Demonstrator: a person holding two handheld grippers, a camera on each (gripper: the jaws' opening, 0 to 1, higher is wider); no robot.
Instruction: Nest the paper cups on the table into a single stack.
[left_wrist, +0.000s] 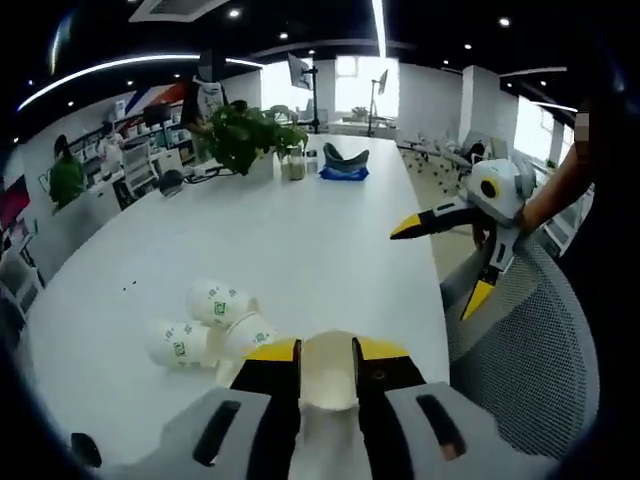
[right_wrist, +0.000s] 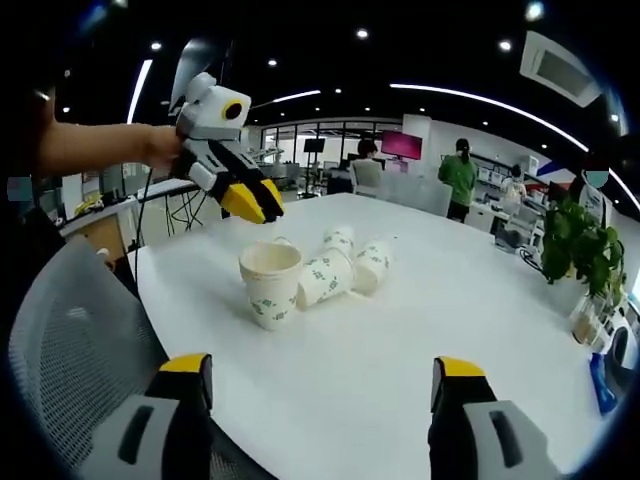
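Near the table (right_wrist: 420, 330) edge, one paper cup (right_wrist: 270, 283) stands upright beside toppled cups (right_wrist: 345, 265). Left gripper (left_wrist: 327, 350) hangs above it, seemingly unclamped; right gripper (right_wrist: 325, 385) gapes wide. Light, crushable: grip gently at rim.

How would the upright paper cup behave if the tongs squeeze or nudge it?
The upright cup looks empty and thin-walled, so it is probably light and easily tipped. Its rim seems slightly out of round, so a firm squeeze would likely crush it.
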